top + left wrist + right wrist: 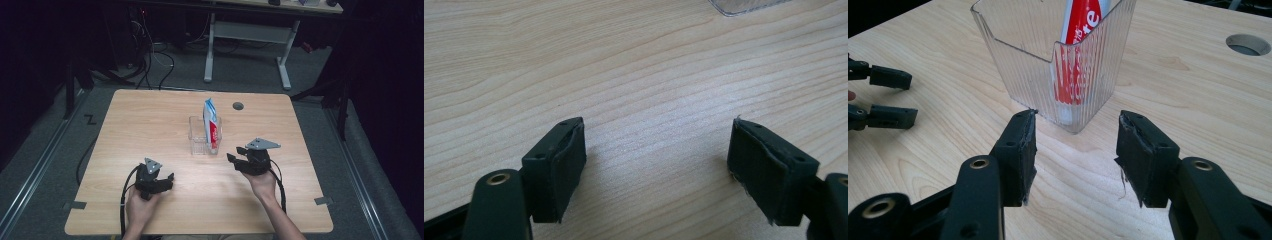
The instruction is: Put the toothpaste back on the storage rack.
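Tabletop (150, 115): clear ribbed container (204, 137) sits mid-table, nearer the far edge, with a toothpaste tube (212, 125) standing in it, leaning right. Right gripper (239, 156) is just right of the container, jaws spread, nothing between them. Left gripper (167, 180) sits near the front edge, jaws spread over bare wood. Right gripper view shows the tube's red lettering through the ribbed wall; high view shows its blue-white top.
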Available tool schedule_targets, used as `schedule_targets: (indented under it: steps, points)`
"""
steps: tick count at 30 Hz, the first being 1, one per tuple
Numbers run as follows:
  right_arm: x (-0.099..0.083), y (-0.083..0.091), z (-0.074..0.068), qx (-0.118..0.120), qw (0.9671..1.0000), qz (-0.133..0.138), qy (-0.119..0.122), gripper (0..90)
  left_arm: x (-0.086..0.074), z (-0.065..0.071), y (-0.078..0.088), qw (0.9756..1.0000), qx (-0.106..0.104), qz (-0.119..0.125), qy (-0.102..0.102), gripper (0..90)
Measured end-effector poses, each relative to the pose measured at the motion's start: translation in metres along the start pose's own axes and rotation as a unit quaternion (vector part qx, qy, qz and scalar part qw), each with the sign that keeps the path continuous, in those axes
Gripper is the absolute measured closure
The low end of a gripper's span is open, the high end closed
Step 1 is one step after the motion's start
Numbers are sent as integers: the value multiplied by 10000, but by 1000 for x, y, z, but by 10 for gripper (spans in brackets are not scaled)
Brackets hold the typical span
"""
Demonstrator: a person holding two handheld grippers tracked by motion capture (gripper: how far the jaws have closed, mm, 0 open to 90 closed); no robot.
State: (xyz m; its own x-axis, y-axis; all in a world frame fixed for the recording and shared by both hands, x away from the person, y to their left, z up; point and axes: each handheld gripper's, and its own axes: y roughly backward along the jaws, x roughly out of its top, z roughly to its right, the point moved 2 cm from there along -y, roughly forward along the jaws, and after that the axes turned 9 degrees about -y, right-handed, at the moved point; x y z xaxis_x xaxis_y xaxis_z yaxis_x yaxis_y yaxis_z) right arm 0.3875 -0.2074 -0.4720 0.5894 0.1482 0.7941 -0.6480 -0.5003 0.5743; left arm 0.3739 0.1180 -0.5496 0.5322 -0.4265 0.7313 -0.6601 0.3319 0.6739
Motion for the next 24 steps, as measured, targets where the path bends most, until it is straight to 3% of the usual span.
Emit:
schedule_targets:
  steps: [24]
  points:
    - [-23,4,6,3,9998,-57,-172,503,0,0,0,10000,1,-2,3,239]
